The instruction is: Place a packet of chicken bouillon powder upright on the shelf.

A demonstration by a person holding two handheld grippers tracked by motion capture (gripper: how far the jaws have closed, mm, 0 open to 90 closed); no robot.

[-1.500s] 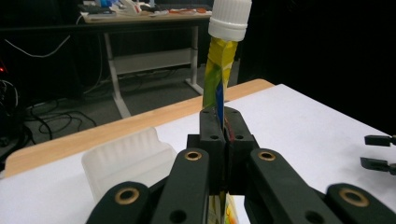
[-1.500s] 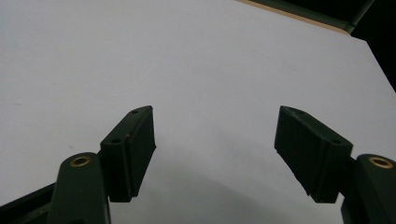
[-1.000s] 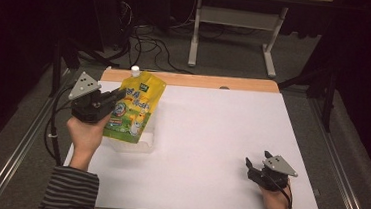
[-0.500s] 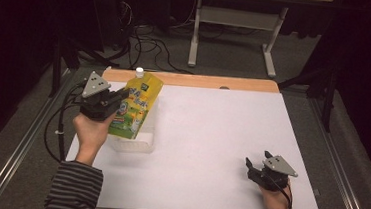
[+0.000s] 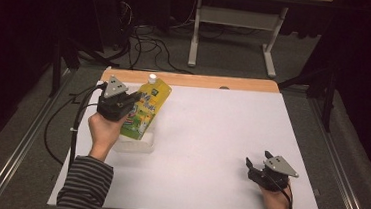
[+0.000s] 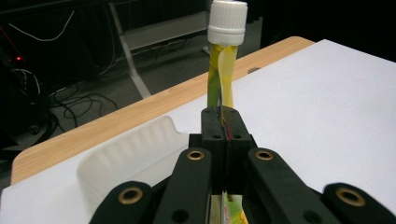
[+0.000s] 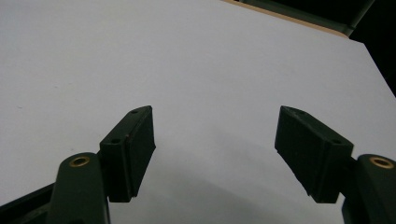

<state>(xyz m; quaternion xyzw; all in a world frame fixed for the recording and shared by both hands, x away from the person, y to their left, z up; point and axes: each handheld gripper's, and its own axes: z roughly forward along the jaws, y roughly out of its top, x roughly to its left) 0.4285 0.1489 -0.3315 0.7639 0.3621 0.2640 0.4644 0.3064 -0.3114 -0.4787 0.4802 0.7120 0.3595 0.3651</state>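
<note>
Left gripper (image 5: pixel 134 100) clamped on yellow pouch (image 5: pixel 145 112), jaws fully together on its thin edge. Left hand (image 5: pixel 103 133) raised, forearm angled in from the table's near-left. Pouch's white cap (image 6: pixel 227 22) sits straight ahead, above the jaws. Clear tray (image 6: pixel 128 156) under and beside them. Right gripper (image 7: pixel 215 156) wide apart, holding nothing, low over white table (image 5: pixel 221 137).

pouch (image 5: pixel 148 109): yellow with green and blue print
cap (image 6: pixel 227 22): white, ribbed
tray (image 6: pixel 126 158): translucent white
table (image 5: pixel 230 143): white top, light wood far edge
sleeve (image 5: pixel 86 187): dark with grey stripes
left gripper (image 6: pixel 223 122): black, brass-coloured rivets
right gripper (image 7: pixel 215 144): black
</note>
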